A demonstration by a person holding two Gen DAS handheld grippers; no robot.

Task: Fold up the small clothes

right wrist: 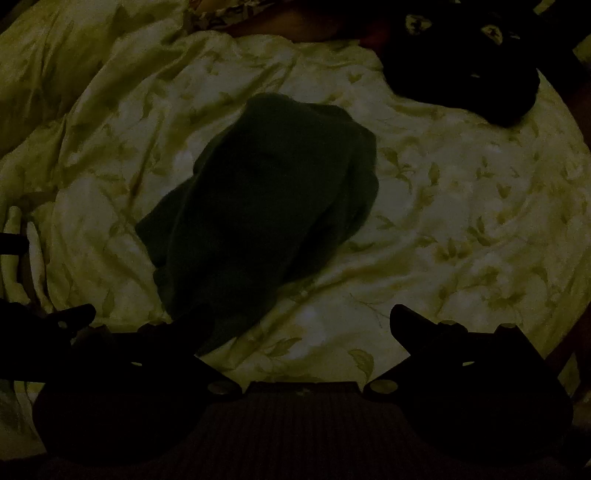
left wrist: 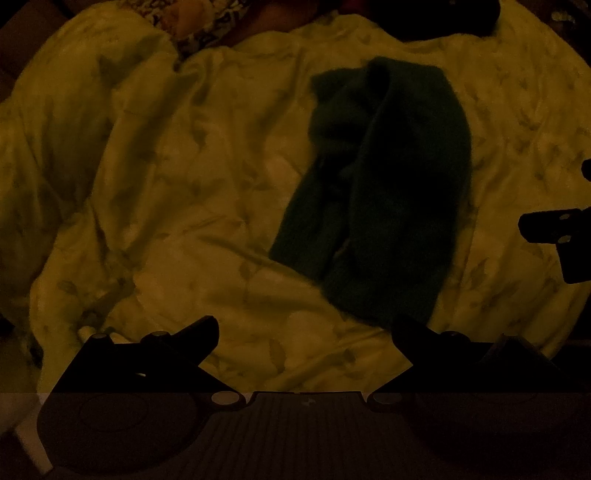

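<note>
On the bed, near the middle of a rumpled pale bedspread (left wrist: 207, 192) w/ a faint leaf print, a dark green knit garment (left wrist: 376, 184) is lying bunched and partly doubled over itself, its long side running from the far part of the spread toward the near edge. Both views are very dim, so it's prob. a small sweater or scarf, but the exact type isn't clear. Left gripper (left wrist: 306, 332) is hovering over the near edge w/ fingers spread wide, released, nothing between them; the garment's near end is sitting just beyond its right-side finger, apart from it as far as the dim view shows. Right gripper (right wrist: 301, 319) is pointing steeply down at the spread, also released and spread wide; its left-side finger is overlapping the garment's near end in the right wrist view, though contact can't be told. Toward the far right corner a black cloth item (right wrist: 476, 66) w/ small light markings is lying well apart from the green piece. At the far edge, a patterned fabric (left wrist: 199, 26) is showing beyond the spread.
</note>
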